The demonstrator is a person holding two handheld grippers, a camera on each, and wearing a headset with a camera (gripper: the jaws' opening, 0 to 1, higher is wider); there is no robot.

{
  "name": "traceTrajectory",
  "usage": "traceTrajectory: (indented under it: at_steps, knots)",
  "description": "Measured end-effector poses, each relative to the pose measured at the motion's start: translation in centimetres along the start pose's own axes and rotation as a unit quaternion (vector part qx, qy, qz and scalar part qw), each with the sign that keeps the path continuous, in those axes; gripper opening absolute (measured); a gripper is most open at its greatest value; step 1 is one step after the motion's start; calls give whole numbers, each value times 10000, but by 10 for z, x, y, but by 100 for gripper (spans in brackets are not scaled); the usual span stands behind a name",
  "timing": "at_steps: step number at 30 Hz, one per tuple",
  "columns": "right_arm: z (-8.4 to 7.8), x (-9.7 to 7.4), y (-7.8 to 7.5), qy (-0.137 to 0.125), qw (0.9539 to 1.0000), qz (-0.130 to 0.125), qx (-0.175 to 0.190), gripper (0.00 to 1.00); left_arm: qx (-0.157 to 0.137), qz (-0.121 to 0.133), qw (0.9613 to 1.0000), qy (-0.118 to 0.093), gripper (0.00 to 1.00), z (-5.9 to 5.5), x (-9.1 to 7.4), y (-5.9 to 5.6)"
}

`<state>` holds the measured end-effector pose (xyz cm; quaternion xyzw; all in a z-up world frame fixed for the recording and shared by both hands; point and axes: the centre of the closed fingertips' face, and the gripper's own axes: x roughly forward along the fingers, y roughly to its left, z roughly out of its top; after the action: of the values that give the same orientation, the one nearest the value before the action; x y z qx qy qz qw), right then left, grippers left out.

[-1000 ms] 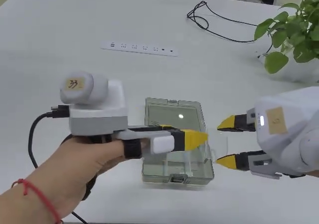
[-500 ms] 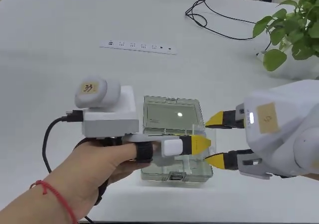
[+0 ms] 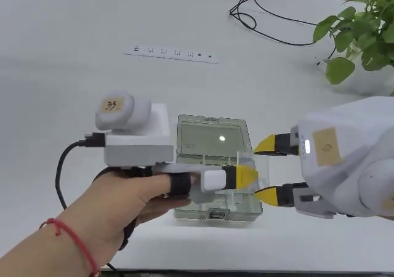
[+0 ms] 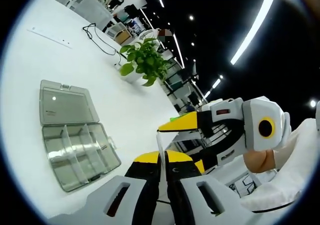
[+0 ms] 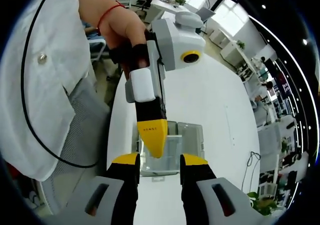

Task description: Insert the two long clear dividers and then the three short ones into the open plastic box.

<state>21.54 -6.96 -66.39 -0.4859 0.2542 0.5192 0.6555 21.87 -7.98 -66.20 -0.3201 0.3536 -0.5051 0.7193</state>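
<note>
Left gripper (image 4: 163, 160) pinching a thin clear plastic divider (image 4: 159, 141) over the open translucent grey plastic box (image 3: 212, 143). Right gripper (image 3: 263, 170) jaws spread, facing the left gripper's tip.

In my head view the left tool (image 3: 245, 177) and the hand (image 3: 132, 197) holding it cover the near-left compartments of the box (image 3: 212, 135), so I can't count the dividers seated there. The clear divider (image 4: 159, 150) between its jaws shows me only a thin edge. I cannot tell whether it is long or short. The right edge of the head view cuts off the plant (image 3: 363, 37) and the right tool (image 3: 266, 169).
</note>
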Motion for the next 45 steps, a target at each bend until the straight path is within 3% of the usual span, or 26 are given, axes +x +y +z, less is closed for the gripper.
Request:
traceTrajectory:
  at_steps: [8, 16, 21, 24, 25, 26, 27, 29, 30, 31, 33, 35, 37, 39, 42, 45]
  knots:
    - [1, -1, -1, -11, 10000, -49, -79, 33, -184, 10, 9998, -83, 0, 1, -2, 0]
    - [2, -1, 0, -8, 9999, -37, -132, 35, -116, 69, 9999, -108, 0, 1, -3, 1]
    - [8, -11, -4, -356, 9990, 153, 244, 35, 468, 38, 9989, -33, 0, 2, -5, -2]
    - [13, -22, -9, -690, 9952, 419, 546, 33, 1349, -57, 9908, 126, 0, -1, -8, -7]
    - [14, -25, -11, -764, 9939, 499, 620, 33, 1506, -118, 9884, 152, 0, -2, -8, -10]
    - [15, -29, -13, -877, 9909, 660, 779, 32, 1775, -270, 9835, 210, 0, -3, -9, -15]
    - [16, -30, -13, -914, 9899, 715, 812, 30, 1858, -314, 9818, 227, 0, -4, -10, -16]
    - [17, -34, -18, -1074, 9856, 951, 899, 24, 2290, -429, 9719, 344, 0, -7, -12, -19]
    - [20, -37, -16, -1178, 9819, 1139, 952, 23, 2590, -511, 9638, 365, 0, -9, -13, -23]
    - [23, -39, -14, -1236, 9792, 1294, 959, 22, 2740, -542, 9593, 413, 0, -10, -14, -23]
    - [26, -42, -12, -1365, 9711, 1650, 1058, 19, 3215, -635, 9437, 444, 0, -12, -15, -27]
    - [30, -44, -5, -1410, 9634, 1974, 1142, 15, 3501, -722, 9328, 451, 0, -13, -17, -30]
    - [31, -44, 1, -1377, 9603, 2174, 1076, 13, 3801, -815, 9203, 431, 0, -14, -18, -34]
    - [30, -43, 6, -1302, 9580, 2350, 999, 11, 3748, -854, 9222, 434, 0, -16, -20, -36]
    - [30, -40, 10, -1223, 9575, 2459, 888, 9, 3804, -907, 9194, 409, 0, -16, -21, -38]
    - [33, -40, 15, -1241, 9540, 2590, 863, 8, 3832, -900, 9184, 403, 0, -16, -22, -38]
